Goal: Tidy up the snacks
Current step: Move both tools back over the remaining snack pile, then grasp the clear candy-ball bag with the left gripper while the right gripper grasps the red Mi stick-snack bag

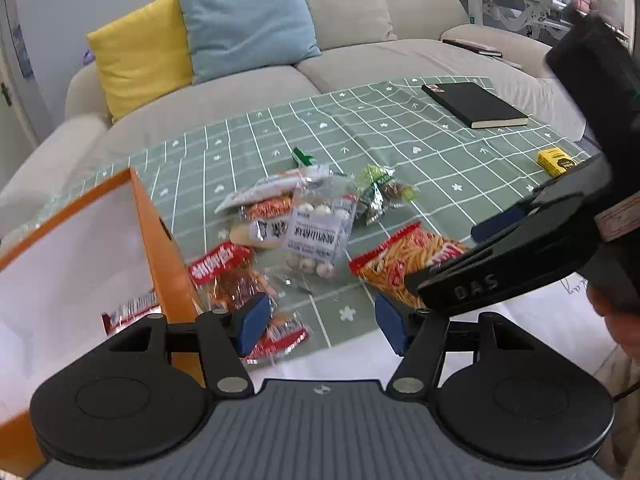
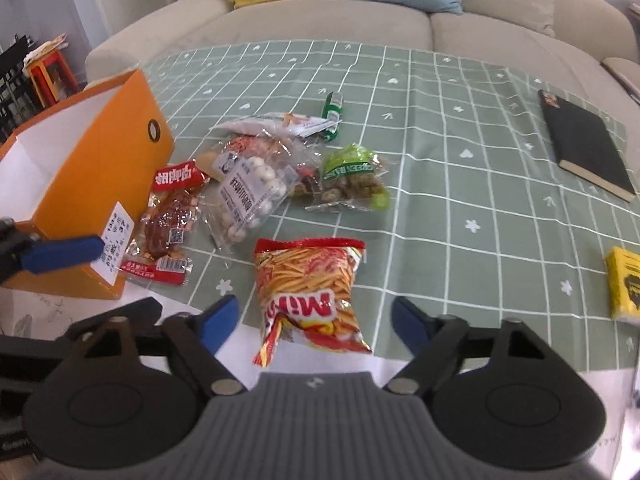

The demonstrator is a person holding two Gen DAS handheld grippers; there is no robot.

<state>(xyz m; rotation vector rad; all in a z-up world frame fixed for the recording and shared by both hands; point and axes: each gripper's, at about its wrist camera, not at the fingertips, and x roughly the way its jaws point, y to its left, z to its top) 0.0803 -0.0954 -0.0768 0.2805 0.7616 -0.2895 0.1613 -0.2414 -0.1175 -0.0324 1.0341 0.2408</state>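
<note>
The chip bag (image 2: 310,292) at the table's near edge is being straddled by the spread right claw (image 2: 316,320), untouched. The left claw (image 1: 320,320), also spread, is being held beside the orange box (image 1: 160,240). Next, closing on the bag seems needed.

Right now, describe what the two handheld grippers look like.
Both grippers match: the left gripper and right gripper have black linkage arms with silver pivot pins, round black discs, a ribbed grey body, and blue-padded fingers. The right one shows embossed "DAS" lettering in the left wrist view.
</note>
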